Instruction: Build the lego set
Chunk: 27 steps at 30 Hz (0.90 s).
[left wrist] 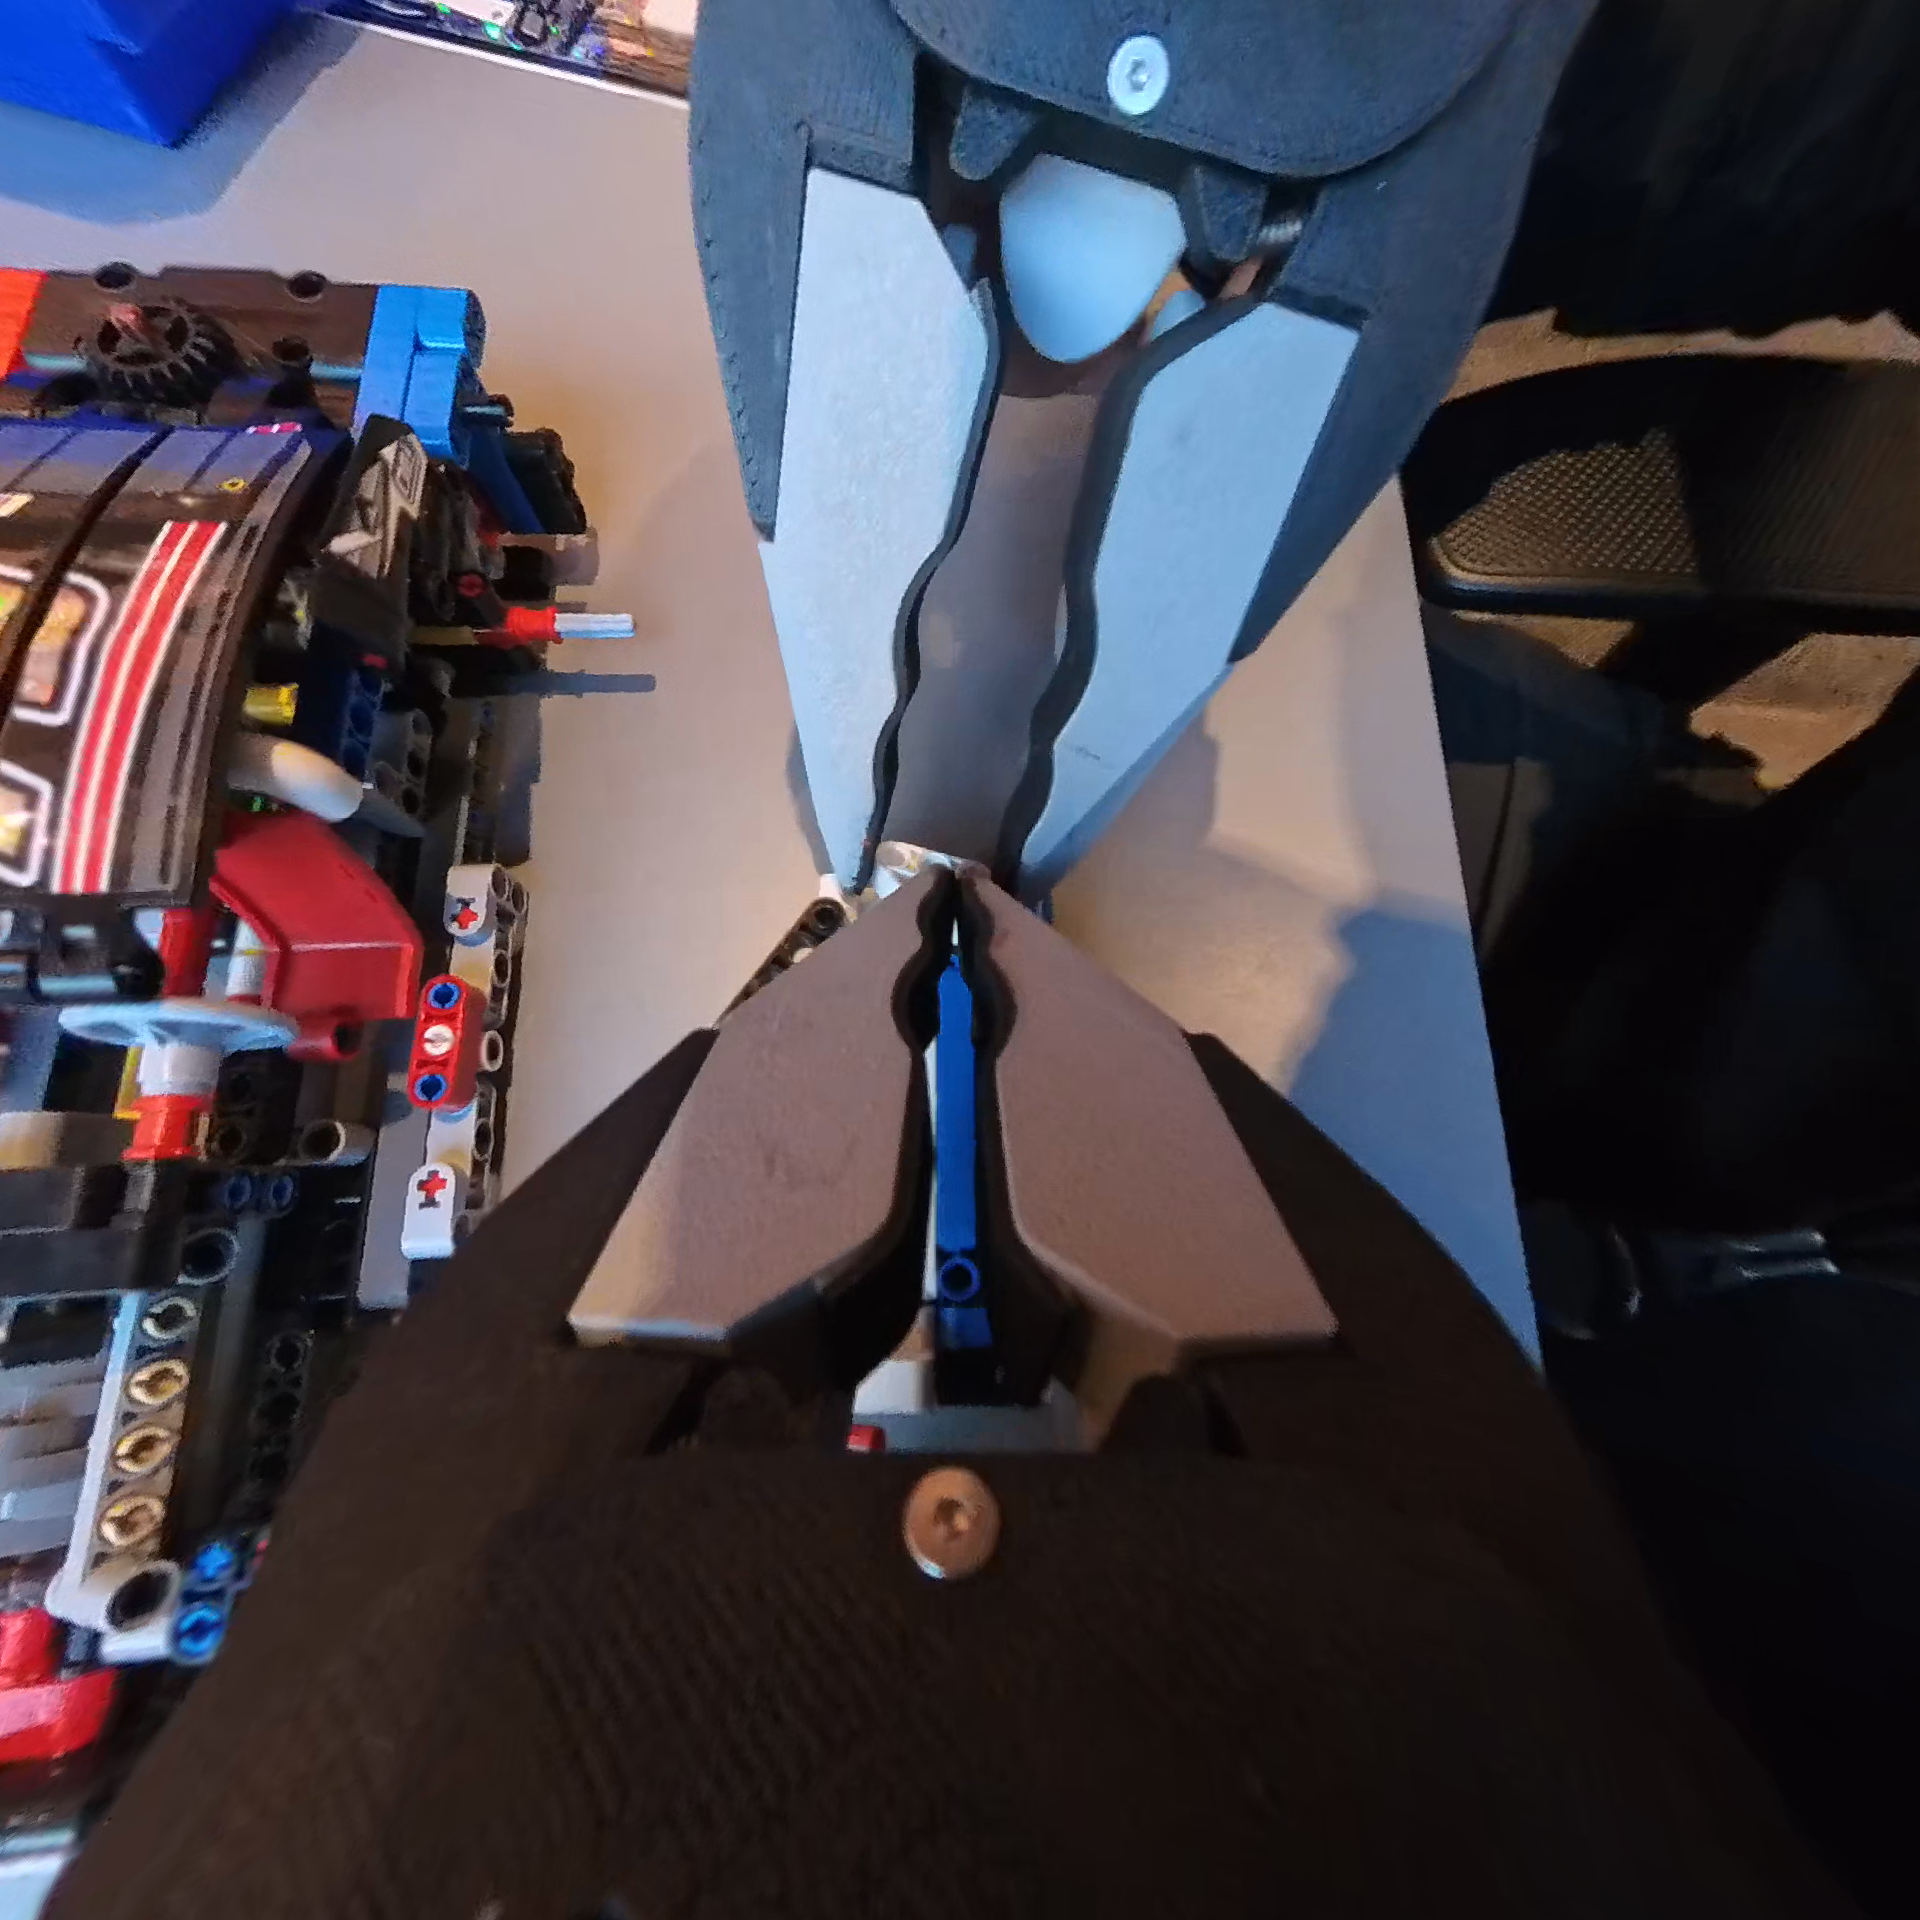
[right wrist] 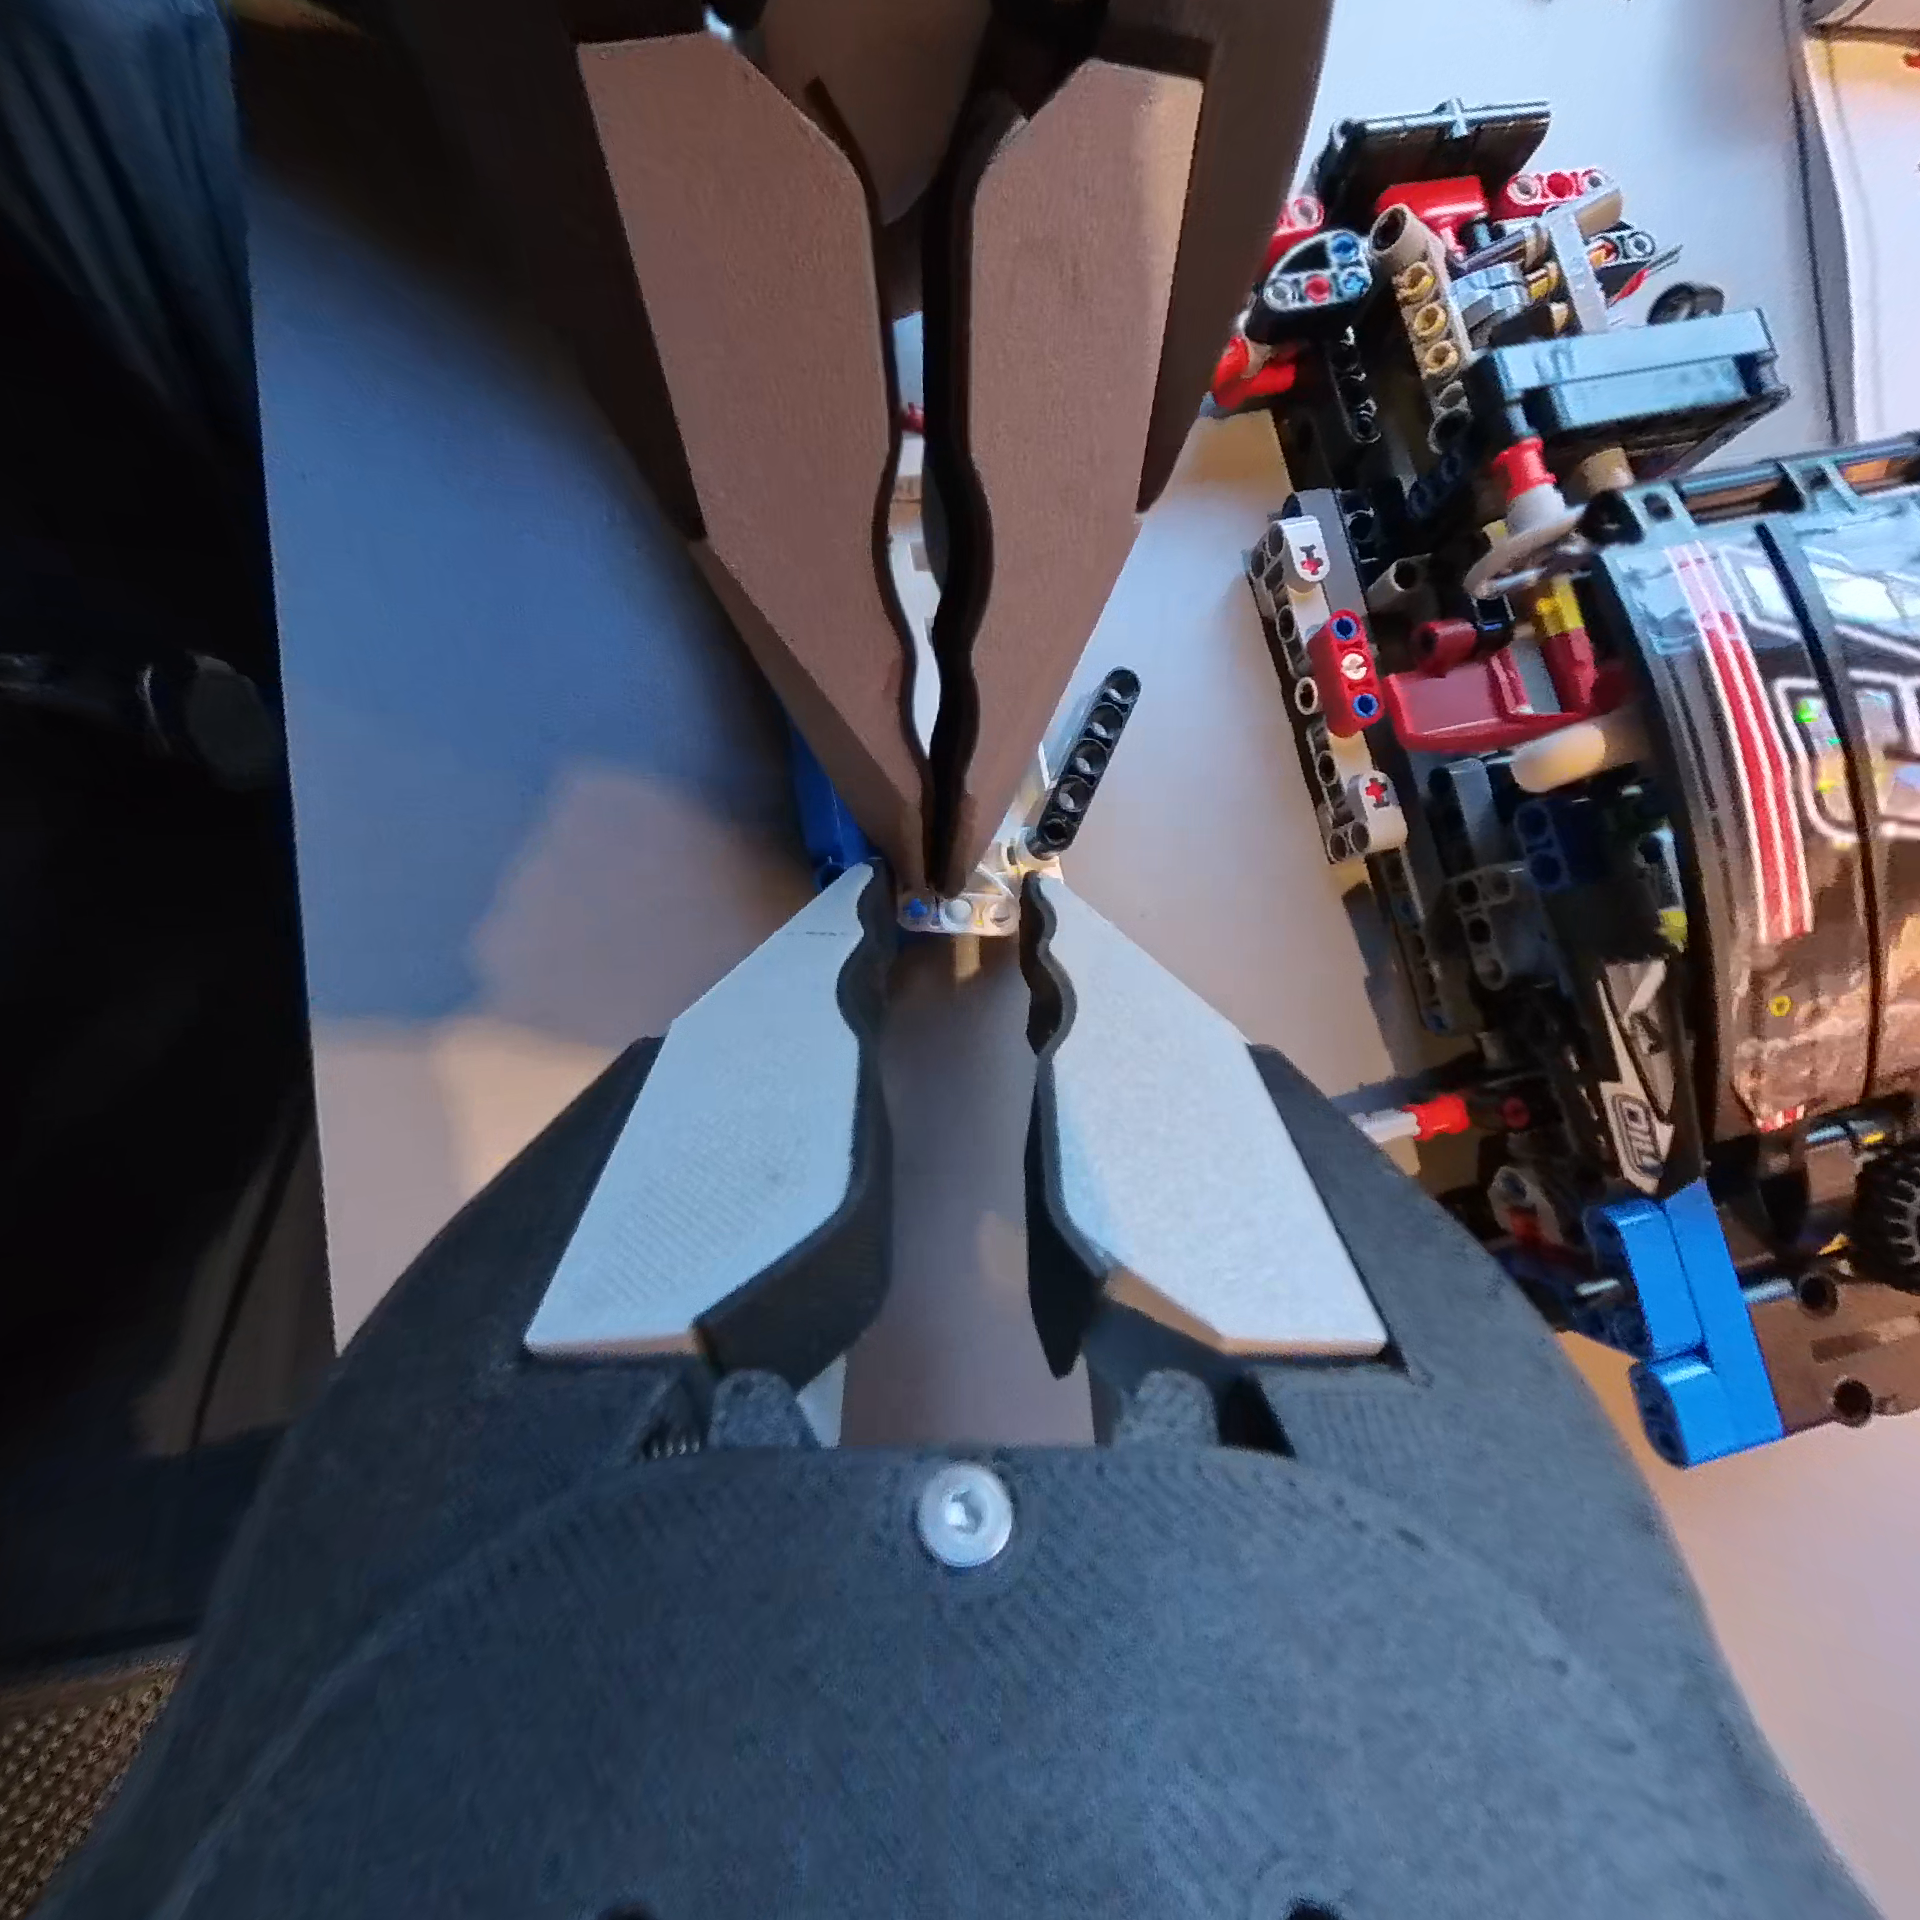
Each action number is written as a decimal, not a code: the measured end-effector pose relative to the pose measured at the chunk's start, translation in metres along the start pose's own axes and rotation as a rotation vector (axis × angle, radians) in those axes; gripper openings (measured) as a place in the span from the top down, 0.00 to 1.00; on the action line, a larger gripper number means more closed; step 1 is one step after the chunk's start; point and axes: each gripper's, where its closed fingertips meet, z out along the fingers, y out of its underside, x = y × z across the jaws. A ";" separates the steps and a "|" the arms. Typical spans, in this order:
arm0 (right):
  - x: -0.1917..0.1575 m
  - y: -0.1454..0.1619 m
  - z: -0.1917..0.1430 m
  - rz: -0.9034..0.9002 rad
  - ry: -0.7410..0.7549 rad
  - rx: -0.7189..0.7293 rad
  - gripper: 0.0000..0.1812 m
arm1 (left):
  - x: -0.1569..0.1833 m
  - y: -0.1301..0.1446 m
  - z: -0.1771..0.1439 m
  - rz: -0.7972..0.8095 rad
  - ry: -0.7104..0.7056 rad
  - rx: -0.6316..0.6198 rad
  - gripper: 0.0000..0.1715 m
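Observation:
A small white lego piece (right wrist: 971, 914) with a blue pin sits crosswise between my right gripper's (right wrist: 958, 899) grey fingers, and both pads touch its ends. A black holed beam (right wrist: 1091, 758) and a blue beam (right wrist: 826, 821) hang on the same small sub-assembly. My left gripper (left wrist: 956, 888), with brown fingers, is shut, its tips against the white piece (left wrist: 914, 860) from the opposite side. The blue beam (left wrist: 956, 1143) shows beneath its fingers. The right gripper (left wrist: 940, 868) faces it tip to tip. The left gripper shows in the right wrist view (right wrist: 940, 883).
A large lego car model (left wrist: 260, 831) lies on the pale table (left wrist: 644, 416), left of the grippers; in the right wrist view it (right wrist: 1558, 779) is on the right. A blue box (left wrist: 125, 62) stands at the far left. A black chair (left wrist: 1662, 520) is beyond the table edge. Only a small space, under 4 cm, lies between the two pairs of fingers.

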 end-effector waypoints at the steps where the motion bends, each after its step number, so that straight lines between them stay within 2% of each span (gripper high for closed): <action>1: 0.000 0.000 0.000 -0.007 0.000 -0.013 0.88 | 0.000 0.000 0.000 -0.021 0.011 0.012 1.00; 8: -0.002 0.001 0.005 -0.027 -0.041 -0.089 0.88 | -0.001 0.002 0.002 -0.035 0.007 0.017 1.00; 12: -0.001 -0.002 0.007 0.014 -0.038 -0.041 0.88 | -0.004 0.003 -0.003 -0.038 -0.012 0.007 1.00; 16: 0.002 -0.002 0.007 0.026 -0.026 -0.021 0.88 | -0.015 0.005 -0.021 -0.018 -0.083 0.002 1.00; 19: 0.002 -0.002 0.007 0.015 -0.027 -0.026 0.88 | -0.013 0.006 -0.033 -0.044 -0.053 0.015 1.00; 21: 0.003 -0.003 0.007 0.007 -0.025 -0.034 0.88 | -0.006 0.013 -0.030 -0.060 -0.013 -0.026 1.00; 24: 0.004 -0.004 0.007 -0.015 -0.013 -0.037 0.88 | -0.003 0.029 -0.017 -0.019 -0.035 -0.128 1.00; 27: 0.005 -0.004 0.007 -0.017 -0.003 -0.027 0.88 | -0.003 0.027 -0.012 0.023 -0.069 -0.131 0.97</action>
